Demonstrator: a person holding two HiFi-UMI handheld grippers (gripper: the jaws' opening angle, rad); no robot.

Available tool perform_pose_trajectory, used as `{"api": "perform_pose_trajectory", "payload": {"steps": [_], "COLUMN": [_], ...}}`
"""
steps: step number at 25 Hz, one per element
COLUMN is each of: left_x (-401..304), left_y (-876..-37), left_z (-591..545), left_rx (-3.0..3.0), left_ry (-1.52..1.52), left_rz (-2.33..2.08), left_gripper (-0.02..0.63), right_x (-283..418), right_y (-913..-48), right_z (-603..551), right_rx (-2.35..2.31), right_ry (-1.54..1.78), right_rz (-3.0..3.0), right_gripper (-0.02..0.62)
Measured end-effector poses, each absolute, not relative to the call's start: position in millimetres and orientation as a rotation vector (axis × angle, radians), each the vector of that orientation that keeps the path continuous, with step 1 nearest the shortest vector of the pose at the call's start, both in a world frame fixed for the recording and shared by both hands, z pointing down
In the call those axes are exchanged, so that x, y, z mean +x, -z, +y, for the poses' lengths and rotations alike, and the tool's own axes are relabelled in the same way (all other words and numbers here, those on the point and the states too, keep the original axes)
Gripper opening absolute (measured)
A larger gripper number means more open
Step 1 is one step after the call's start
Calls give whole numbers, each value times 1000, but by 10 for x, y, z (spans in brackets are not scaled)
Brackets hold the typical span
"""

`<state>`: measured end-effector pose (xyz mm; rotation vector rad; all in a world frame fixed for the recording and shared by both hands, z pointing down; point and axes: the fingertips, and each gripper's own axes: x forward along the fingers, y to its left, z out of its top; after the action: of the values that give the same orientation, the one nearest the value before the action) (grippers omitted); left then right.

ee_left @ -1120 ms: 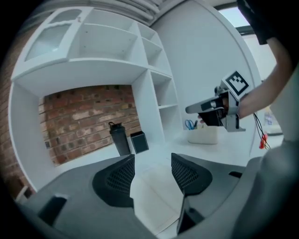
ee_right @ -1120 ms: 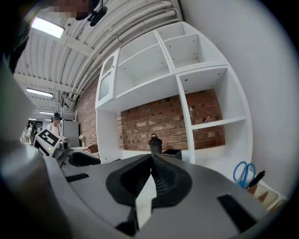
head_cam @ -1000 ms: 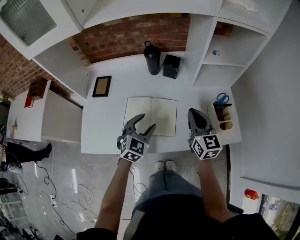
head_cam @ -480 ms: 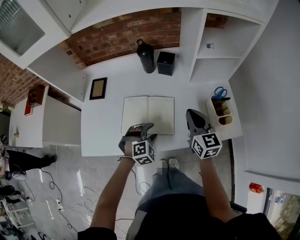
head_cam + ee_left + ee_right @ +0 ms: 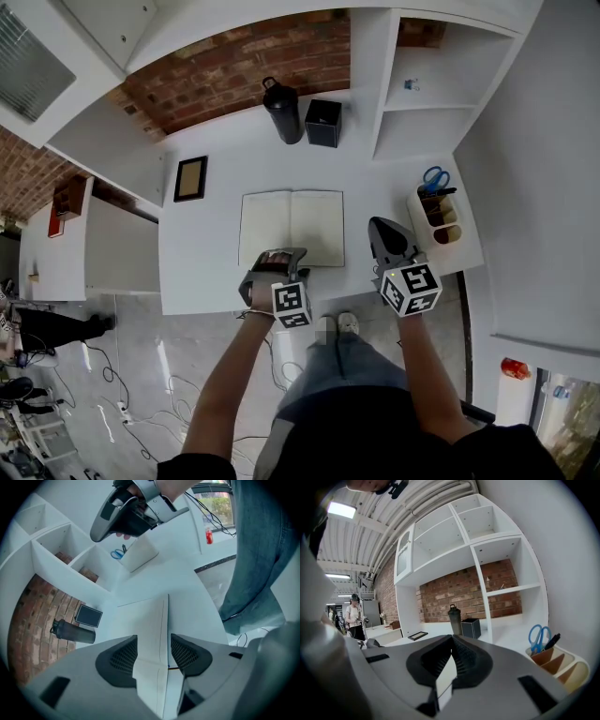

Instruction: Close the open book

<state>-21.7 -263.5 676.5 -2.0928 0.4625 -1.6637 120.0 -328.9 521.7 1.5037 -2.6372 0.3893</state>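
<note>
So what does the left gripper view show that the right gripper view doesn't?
Only the left gripper view: the open book, its edge between the left gripper's parted jaws, and the right gripper held above the table. Only the right gripper view: the picture frame, a distant person and ceiling lights. Both: the dark bottle, the black box, the blue scissors in the desk organizer and the brick wall.

This looks like a study corner set up inside a larger workshop hall: a white bench [image 5: 206, 253] with built-in white shelves [image 5: 422, 103] against a brick wall [image 5: 225, 66], a desk organiser [image 5: 424, 217] with scissors [image 5: 432, 178], a picture frame [image 5: 190, 178], loose cables [image 5: 141, 403] on the floor, and bare ceiling pipes [image 5: 417, 508].
</note>
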Motion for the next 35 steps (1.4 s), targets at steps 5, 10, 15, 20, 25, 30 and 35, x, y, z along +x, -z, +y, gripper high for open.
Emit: {"api": "perform_pose_trajectory", "payload": {"steps": [5, 10, 15, 20, 25, 30, 35], "left_x": [-242, -285, -268, -243, -265, -248, -252], "left_y": [-6850, -6860, -6892, -6932, -6949, -6975, -6997], "left_z": [-2663, -2712, -2727, -2722, -2713, -2669, -2621], "left_rx": [-2038, -2021, -2011, -2007, -1983, -1958, -1955], "left_ry": [1710, 1731, 1740, 1749, 1765, 1768, 1769], "left_rz": [442, 465, 453, 443, 434, 392, 372], "left_gripper": [221, 220, 218, 210, 178, 140, 88], "right_x": [1220, 1233, 1224, 1229, 1205, 1199, 1186], "right_y": [-5243, -5258, -5290, -5312, -5328, -5342, -5348], "right_z": [-3281, -3276, -3264, -3268, -3261, -3260, -3267], "right_rx": [1503, 1503, 1502, 1502, 1500, 1498, 1498], "right_ry": [-396, -404, -413, -419, -426, -430, -435], "right_rz": [-2625, -2617, -2614, -2613, -2610, -2607, -2604], "right_gripper": [0, 0, 0, 0, -1, 0, 0]}}
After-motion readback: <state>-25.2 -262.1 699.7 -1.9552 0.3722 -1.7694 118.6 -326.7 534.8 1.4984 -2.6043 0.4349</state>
